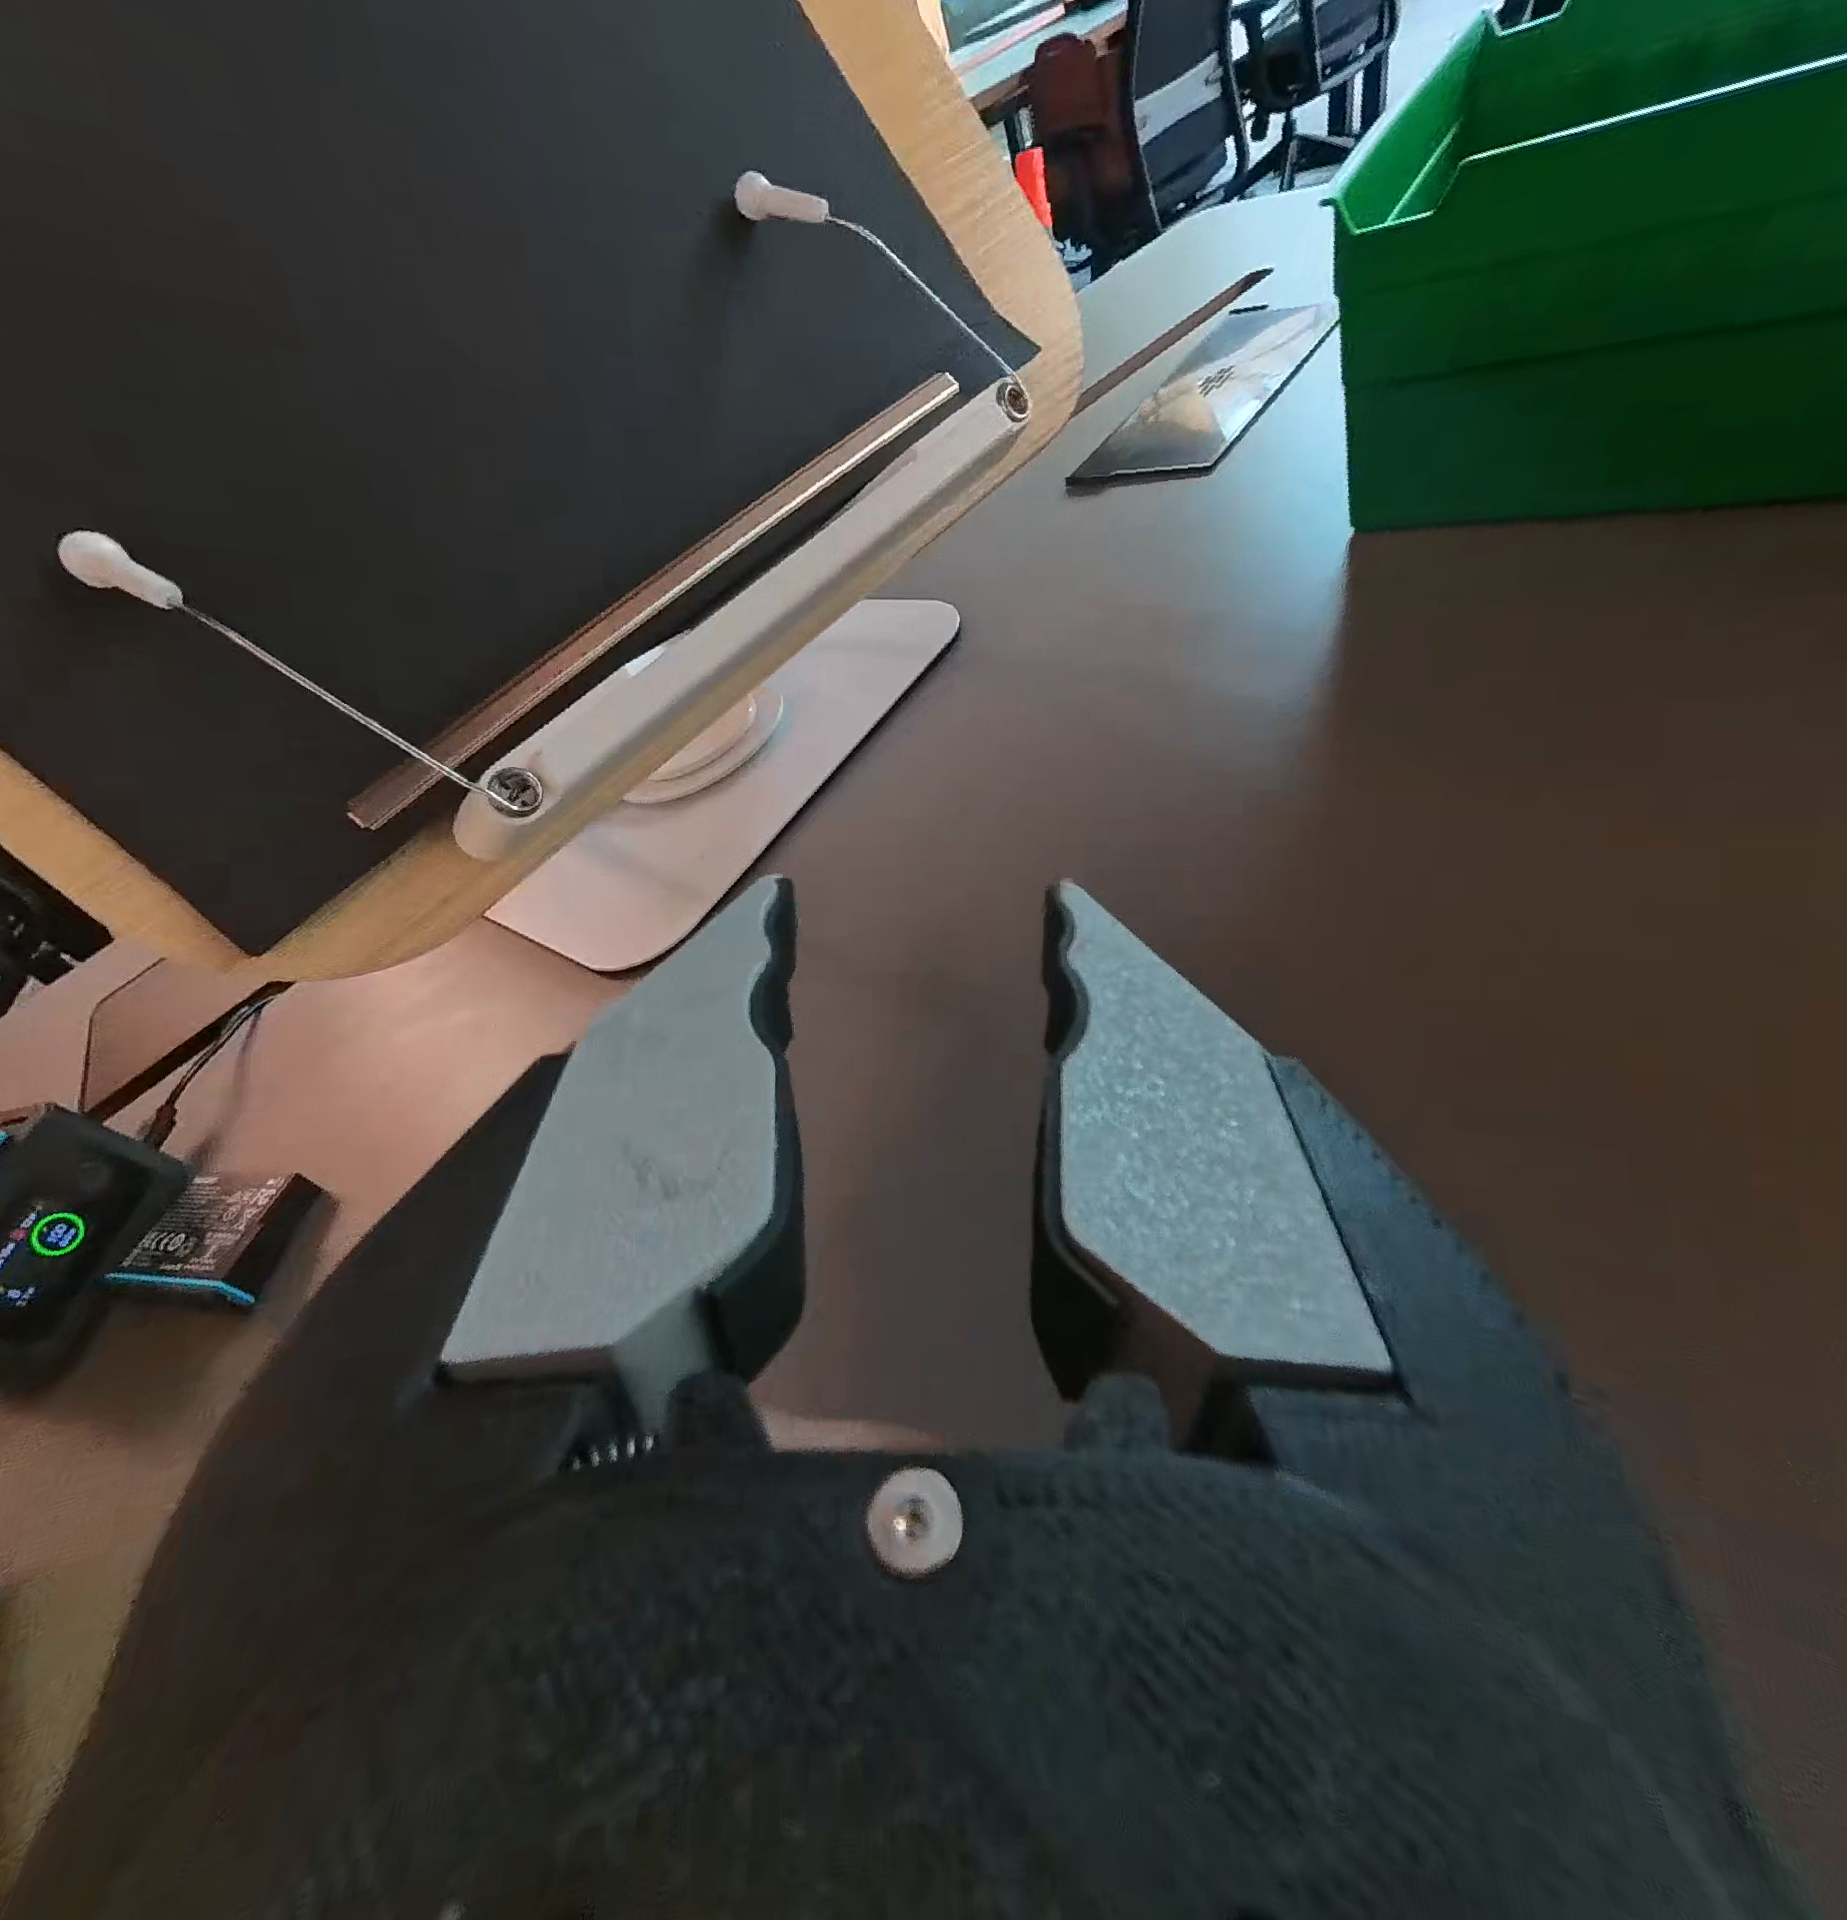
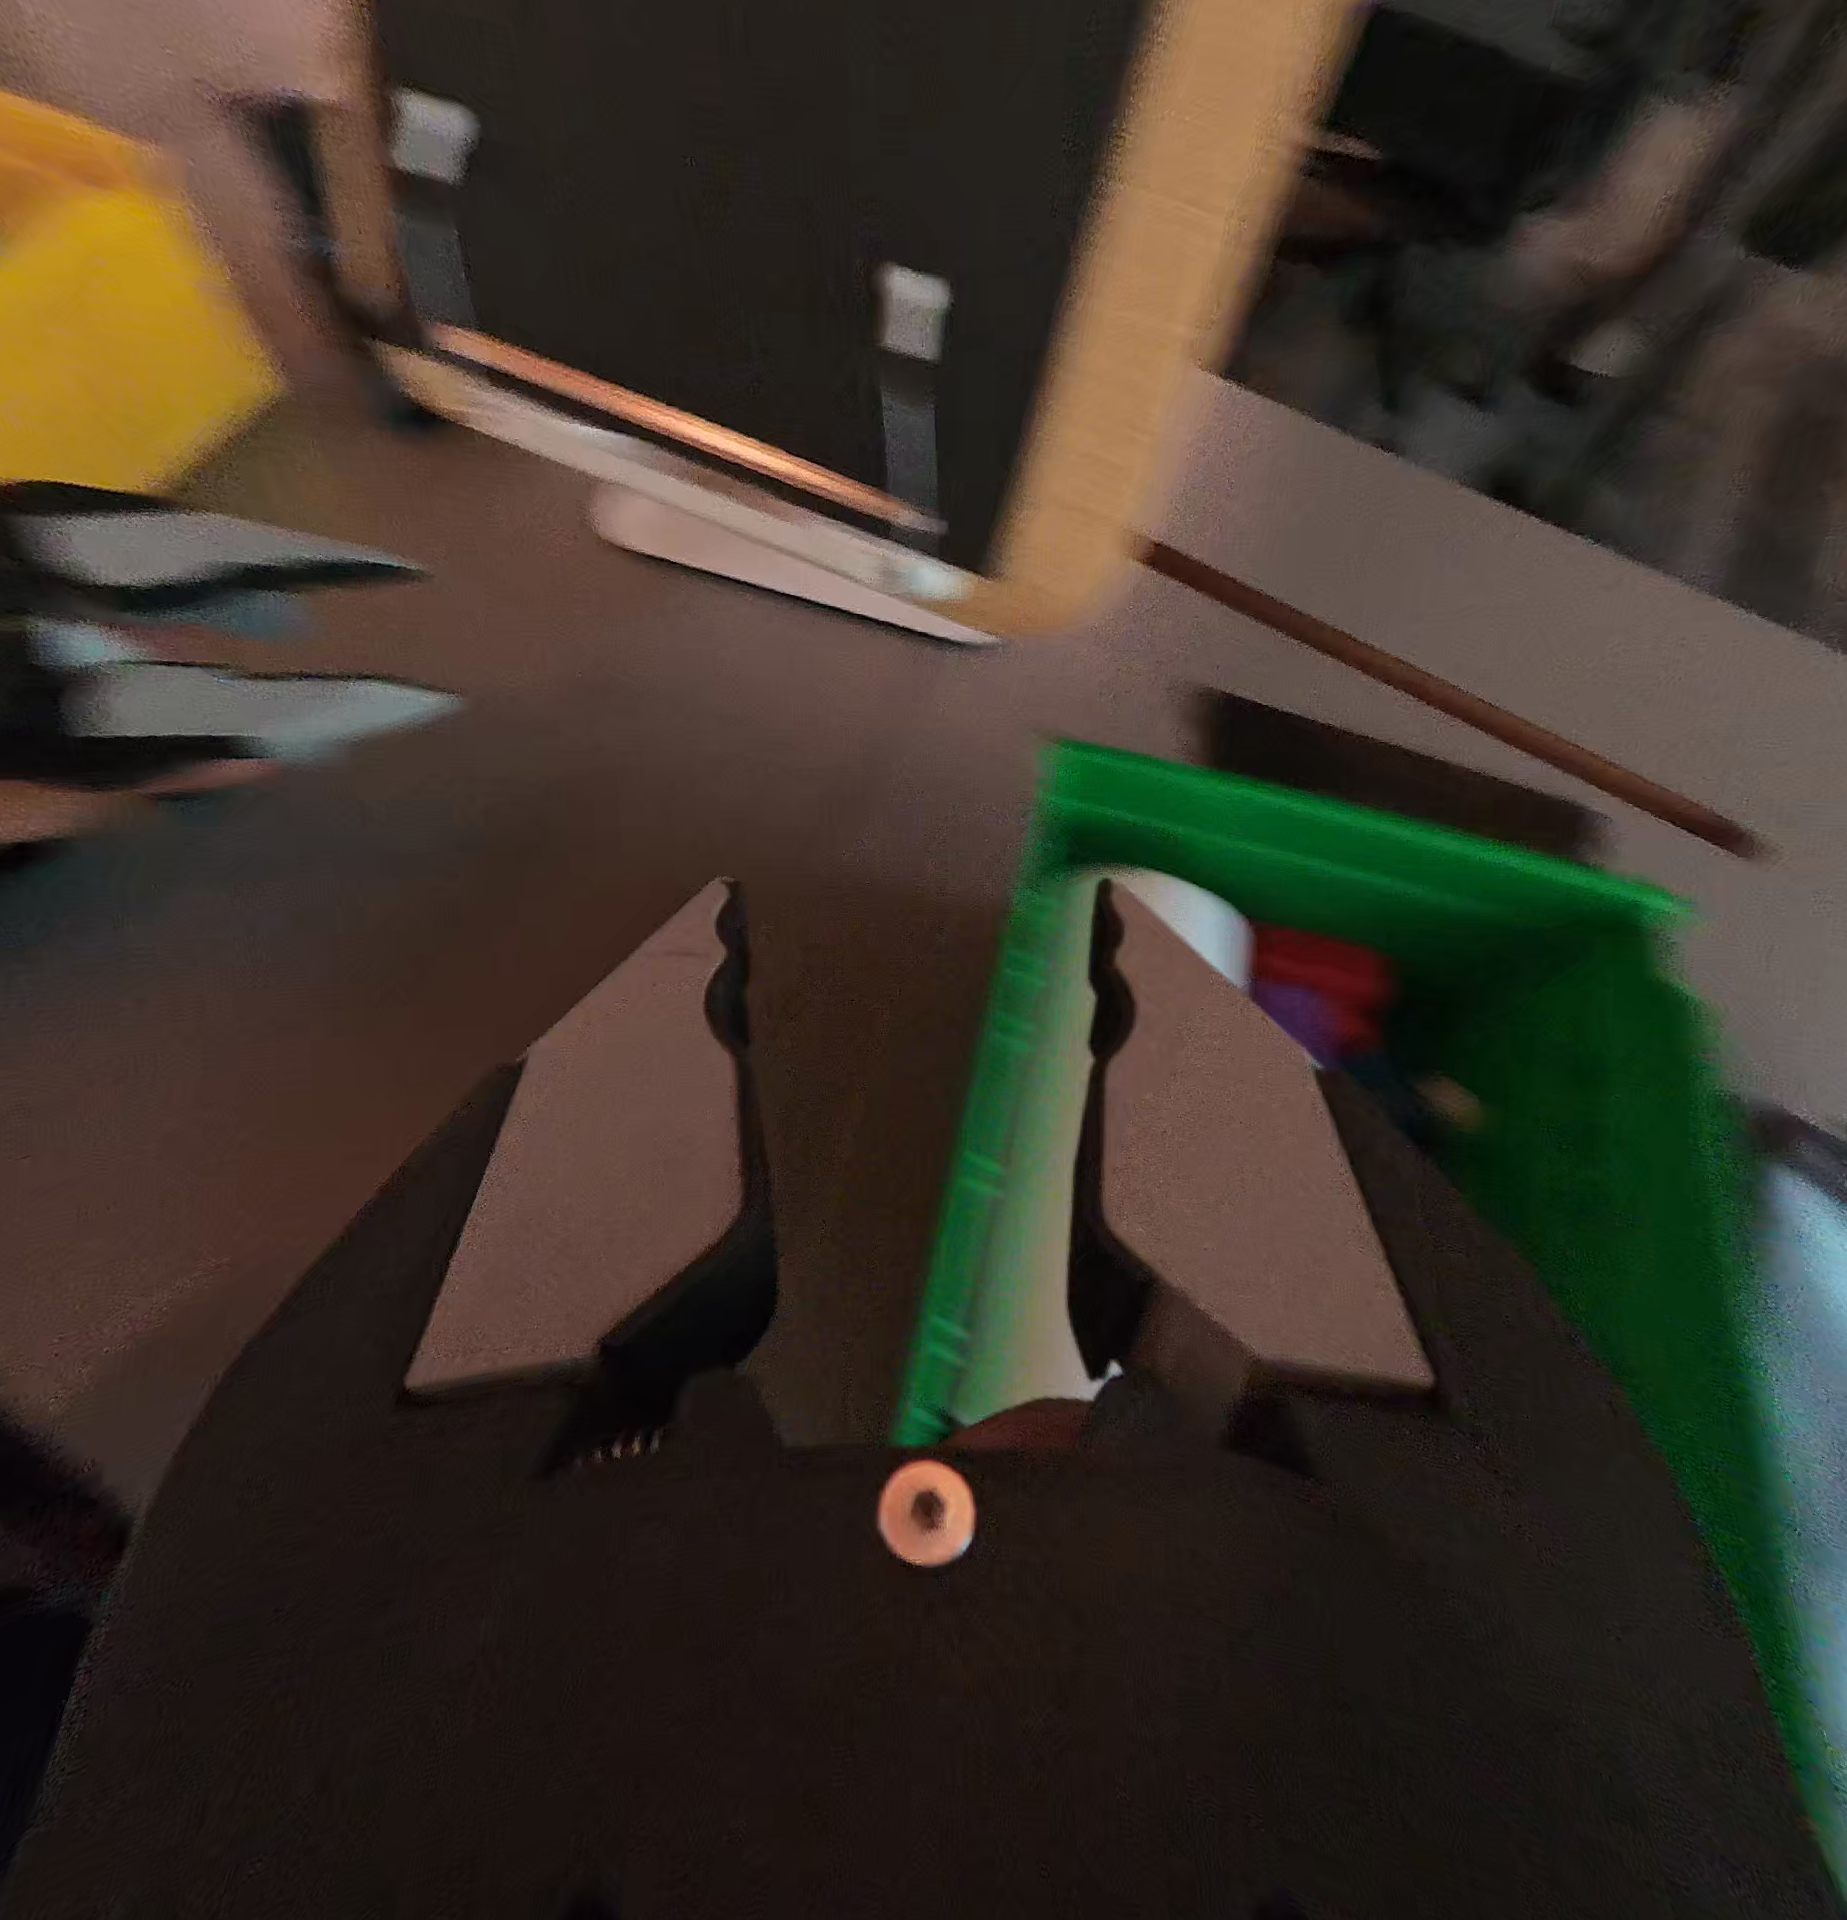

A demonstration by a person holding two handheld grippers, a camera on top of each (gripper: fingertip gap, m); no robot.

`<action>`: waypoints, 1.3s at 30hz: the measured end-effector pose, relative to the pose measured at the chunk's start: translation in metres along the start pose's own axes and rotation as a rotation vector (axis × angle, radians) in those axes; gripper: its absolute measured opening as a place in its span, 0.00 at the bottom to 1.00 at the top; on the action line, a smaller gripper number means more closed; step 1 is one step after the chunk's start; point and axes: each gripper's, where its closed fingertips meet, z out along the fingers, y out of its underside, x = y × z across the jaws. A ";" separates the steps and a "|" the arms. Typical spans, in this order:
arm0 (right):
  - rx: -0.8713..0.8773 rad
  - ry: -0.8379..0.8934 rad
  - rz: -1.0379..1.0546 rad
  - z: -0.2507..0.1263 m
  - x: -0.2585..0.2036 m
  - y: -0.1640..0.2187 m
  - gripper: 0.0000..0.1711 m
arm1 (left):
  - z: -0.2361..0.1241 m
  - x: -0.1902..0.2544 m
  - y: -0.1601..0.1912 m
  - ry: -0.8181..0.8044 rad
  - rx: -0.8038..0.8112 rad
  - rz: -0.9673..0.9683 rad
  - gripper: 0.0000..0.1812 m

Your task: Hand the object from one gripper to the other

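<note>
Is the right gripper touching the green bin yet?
Cannot tell. In the right wrist view the right gripper is open over the green bin, one finger overlapping the white roll inside, but blur hides any contact or gap.

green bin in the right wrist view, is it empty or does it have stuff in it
Not empty. The green bin holds a white cylinder and red and purple pieces beside it. Blur hides what they are.

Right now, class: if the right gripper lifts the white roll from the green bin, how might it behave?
The white roll looks cylindrical, so it would probably roll if set on the table. It lies close along the green bin wall, so gripping it may be awkward. Blur hides its surface and stiffness.
</note>
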 end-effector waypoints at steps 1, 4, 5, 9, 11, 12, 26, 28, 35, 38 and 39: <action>0.024 -0.124 -0.017 0.007 -0.038 -0.007 0.39 | -0.001 0.001 -0.001 0.010 0.009 -0.002 0.19; -0.013 -0.478 -0.007 0.048 -0.143 0.003 0.48 | -0.002 0.001 -0.002 0.036 0.018 -0.034 0.15; -0.031 -0.500 -0.007 0.071 -0.160 0.012 0.48 | -0.003 -0.001 -0.001 0.033 0.019 -0.042 0.16; -0.073 -0.416 -0.017 0.168 -0.182 0.050 0.46 | -0.004 -0.006 0.000 0.012 0.018 -0.032 0.17; -0.078 -0.393 -0.020 0.189 -0.184 0.058 0.47 | -0.004 -0.006 0.001 0.009 0.015 -0.024 0.17; -0.083 -0.395 -0.046 0.192 -0.186 0.058 0.49 | -0.004 -0.005 0.001 0.010 0.015 -0.021 0.17; -0.098 -0.289 -0.188 0.194 -0.170 0.069 0.44 | -0.130 -0.077 -0.087 -0.115 0.145 -0.143 0.17; -0.105 -0.290 -0.195 0.194 -0.170 0.071 0.45 | -0.152 -0.126 -0.059 -0.182 -0.039 -0.093 0.20; -0.115 -0.281 -0.225 0.195 -0.172 0.073 0.44 | -0.198 -0.271 0.127 -0.310 -0.713 -0.381 0.28; -0.118 -0.282 -0.218 0.195 -0.171 0.074 0.45 | -0.194 -0.283 0.160 -0.331 -0.779 -0.422 0.26; -0.120 -0.283 -0.213 0.195 -0.171 0.074 0.45 | -0.192 -0.287 0.169 -0.346 -0.813 -0.410 0.26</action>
